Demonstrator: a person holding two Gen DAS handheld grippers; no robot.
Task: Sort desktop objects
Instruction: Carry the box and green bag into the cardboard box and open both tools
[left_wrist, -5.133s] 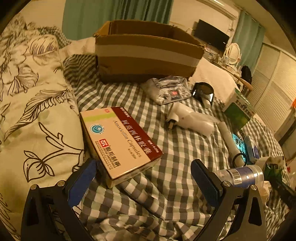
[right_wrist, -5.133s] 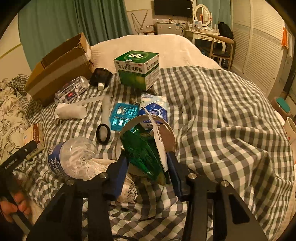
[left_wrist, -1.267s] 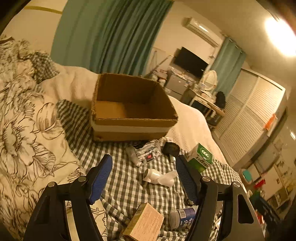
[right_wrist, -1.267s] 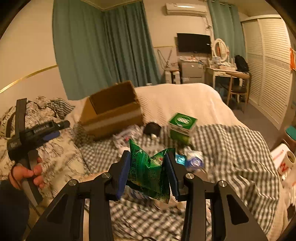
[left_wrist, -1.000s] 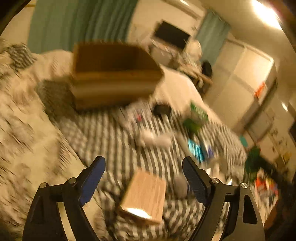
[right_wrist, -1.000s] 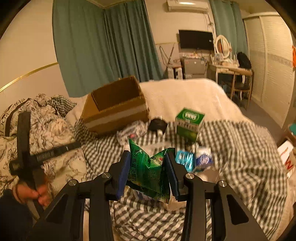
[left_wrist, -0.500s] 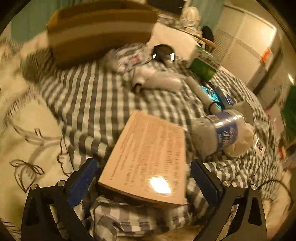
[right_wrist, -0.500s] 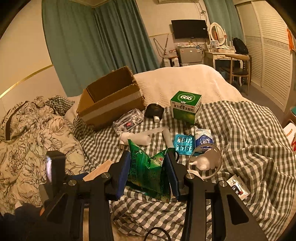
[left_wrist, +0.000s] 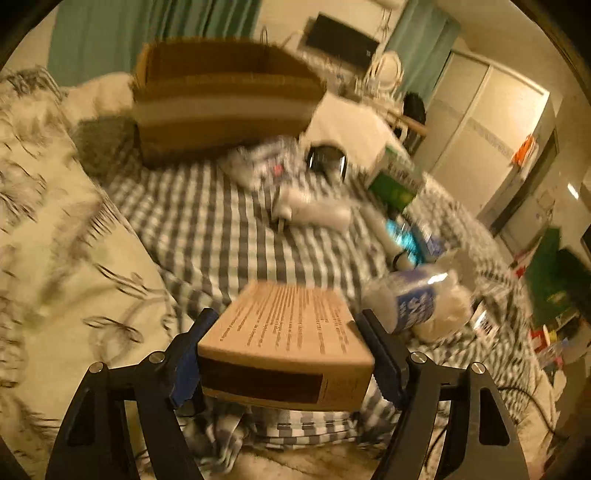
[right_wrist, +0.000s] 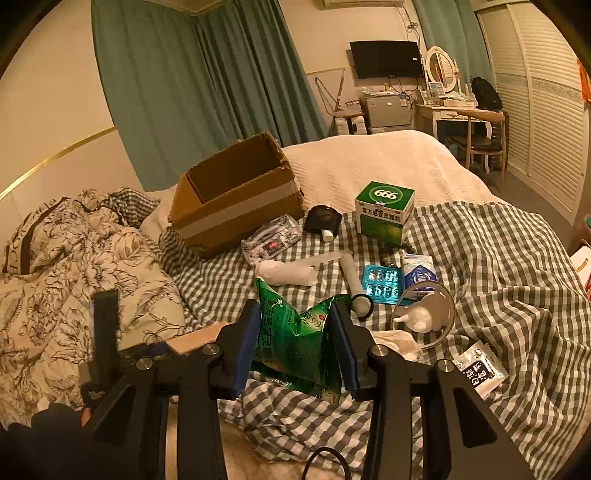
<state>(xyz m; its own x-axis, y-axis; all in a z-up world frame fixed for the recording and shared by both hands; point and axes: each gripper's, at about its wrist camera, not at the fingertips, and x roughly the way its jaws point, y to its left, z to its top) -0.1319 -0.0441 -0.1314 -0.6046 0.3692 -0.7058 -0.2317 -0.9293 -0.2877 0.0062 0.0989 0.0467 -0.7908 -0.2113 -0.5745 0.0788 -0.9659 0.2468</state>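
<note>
Over checked bedspread (right_wrist: 480, 258): left tongs (left_wrist: 286, 349), just closing, clamp tan cardboard medicine box (left_wrist: 288, 332); right tongs (right_wrist: 295, 332) grip crumpled green foil sachet (right_wrist: 295, 339).

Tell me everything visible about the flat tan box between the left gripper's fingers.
The tan box is a flat cardboard carton, its broad top face printed with fine lines of text, its near edge carrying a dark maroon band. It lies roughly level, slightly above the checked blanket. The left gripper, whose jaws have just been closing, has its blue pads against the box's two sides. In the right wrist view only a pale corner shows.
</note>
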